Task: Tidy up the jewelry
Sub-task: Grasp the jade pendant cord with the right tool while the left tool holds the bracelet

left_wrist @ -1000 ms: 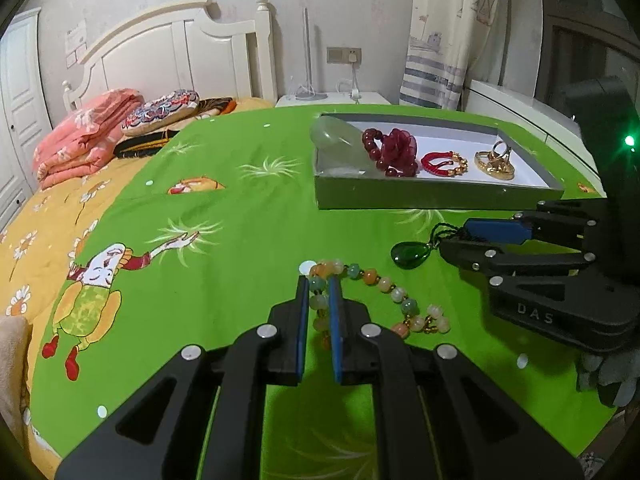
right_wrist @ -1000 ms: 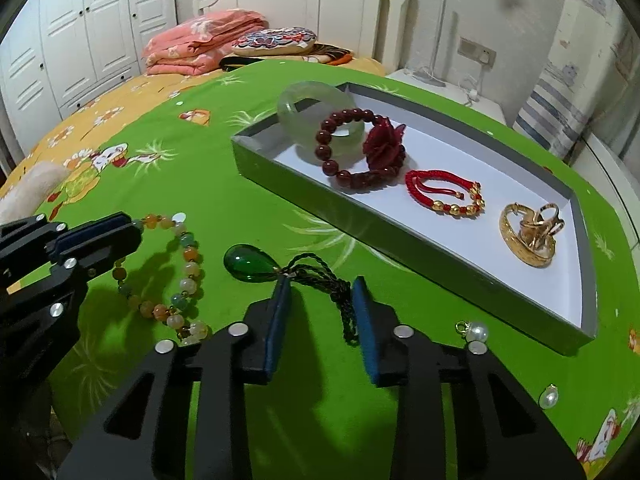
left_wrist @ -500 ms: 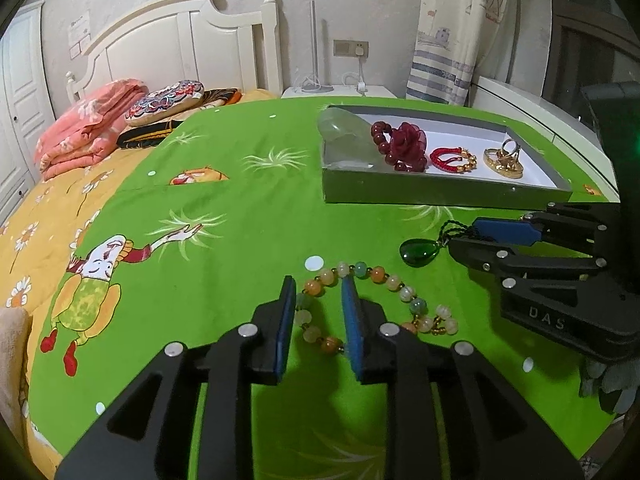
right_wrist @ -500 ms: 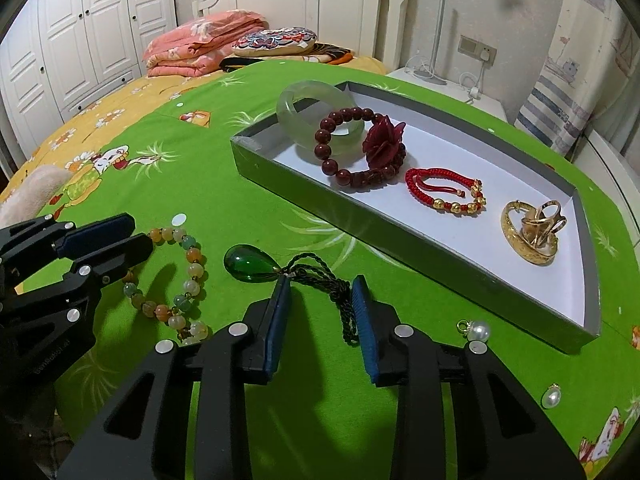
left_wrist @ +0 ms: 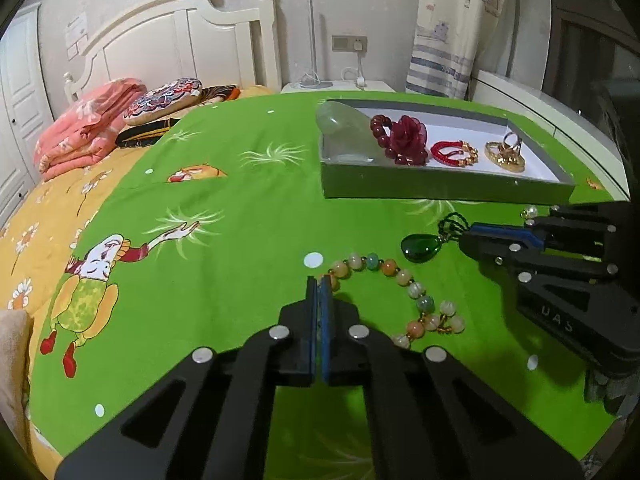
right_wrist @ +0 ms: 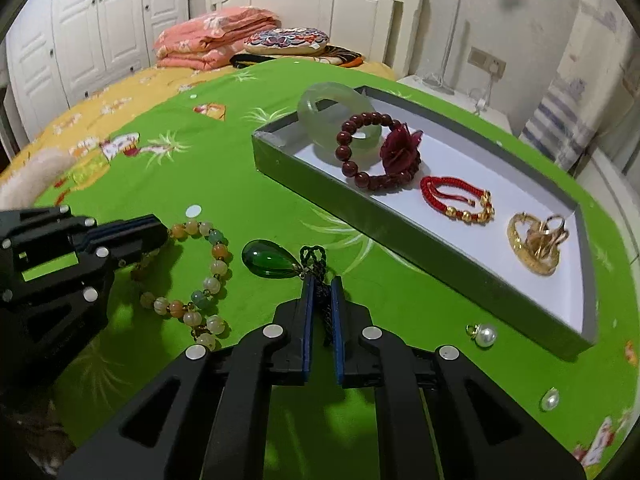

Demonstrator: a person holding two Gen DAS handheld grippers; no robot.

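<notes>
1. Step in hand, as I judge it: a 2-handed pickup of the loose pieces lying on the green bedspread point(left_wrist: 240, 208), for transfer to the grey tray point(right_wrist: 400, 236).
2. Left gripper point(left_wrist: 319, 280): jaws pressed nearly flat together at the near-left arc of the pastel bead bracelet point(left_wrist: 416, 300). A bead or the string seems pinched between the pads, but the contact itself is hidden. The rest of the bracelet lies on the spread.
3. Right gripper point(right_wrist: 321, 280): jaws narrowed to a slim gap with the dark cord point(right_wrist: 316, 260) of the green teardrop pendant point(right_wrist: 268, 259) running between them. Looks gripped or very nearly so. The pendant rests on the cloth, just beside the bracelet.
4. Tray sits beyond, holding a jade bangle point(right_wrist: 320, 100), dark red bead bracelet point(right_wrist: 356, 160), red cord bracelet point(right_wrist: 456, 200) and gold rings point(right_wrist: 536, 240). White floor is bare along its far side.
5. Next move calls for a straight lift of both pieces, clearing the tray's near wall, then release on bare floor.
6. 2 pearl pieces point(right_wrist: 484, 335) wait near the tray's right end.
</notes>
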